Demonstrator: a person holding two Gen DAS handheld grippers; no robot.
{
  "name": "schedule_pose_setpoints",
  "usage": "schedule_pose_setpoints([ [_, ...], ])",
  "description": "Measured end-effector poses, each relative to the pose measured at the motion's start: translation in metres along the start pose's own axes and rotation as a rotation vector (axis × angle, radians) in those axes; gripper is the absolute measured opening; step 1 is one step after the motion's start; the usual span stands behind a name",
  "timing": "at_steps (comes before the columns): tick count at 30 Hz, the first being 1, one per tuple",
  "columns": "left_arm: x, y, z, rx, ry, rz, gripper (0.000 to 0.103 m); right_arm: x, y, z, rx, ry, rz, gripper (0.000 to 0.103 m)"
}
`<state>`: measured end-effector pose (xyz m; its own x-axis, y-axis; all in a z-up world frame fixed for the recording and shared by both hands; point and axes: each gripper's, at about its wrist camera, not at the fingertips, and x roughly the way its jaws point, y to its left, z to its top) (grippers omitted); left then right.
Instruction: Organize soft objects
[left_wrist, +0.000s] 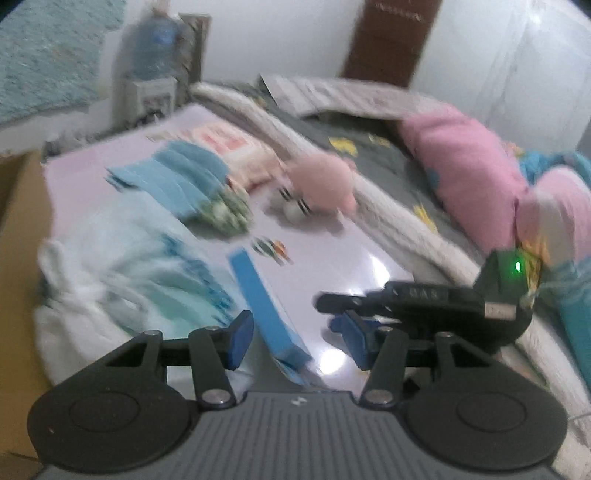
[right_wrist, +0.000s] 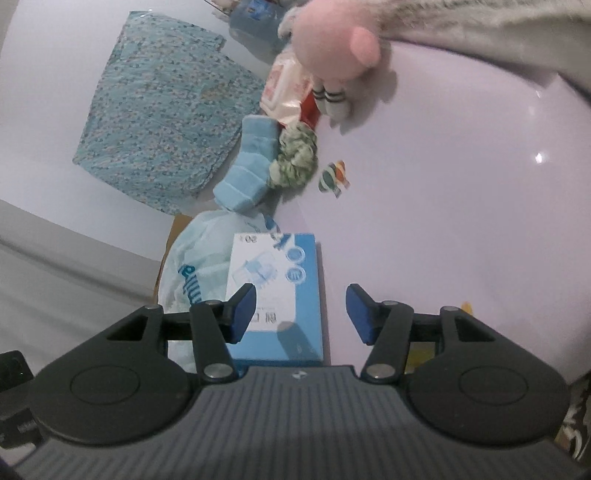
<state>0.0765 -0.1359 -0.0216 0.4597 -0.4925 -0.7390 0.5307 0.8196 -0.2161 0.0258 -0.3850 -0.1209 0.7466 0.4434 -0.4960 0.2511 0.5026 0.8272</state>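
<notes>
Blue ribbed knitted sock lies centre-left on the lilac table, touching a green woolly scrunchie. Your right gripper and left gripper hang parted, empty. Approach squarely; pinch one item only.

My left wrist view is smeared with motion blur: the folded light-blue knitted cloth shows as doubled streaks, and I cannot read the print on the white-and-teal plastic bag. In my right wrist view the round pink plush toy is cut off by the top edge, and my gripper body hides the near end of the flat blue-and-white cardboard box.
</notes>
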Motion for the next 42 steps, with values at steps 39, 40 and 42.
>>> schedule_pose_setpoints([
  [39,0.069,-0.026,-0.037,-0.076,0.208,-0.034,0.065,0.001,0.011,0.017,-0.167,0.204,-0.027,0.072],
  [40,0.065,-0.028,-0.042,-0.069,0.223,-0.046,0.065,-0.005,0.009,0.012,-0.161,0.214,-0.02,0.072],
  [42,0.059,-0.03,-0.05,-0.049,0.236,-0.064,0.066,-0.016,0.005,0.002,-0.142,0.231,-0.004,0.072],
])
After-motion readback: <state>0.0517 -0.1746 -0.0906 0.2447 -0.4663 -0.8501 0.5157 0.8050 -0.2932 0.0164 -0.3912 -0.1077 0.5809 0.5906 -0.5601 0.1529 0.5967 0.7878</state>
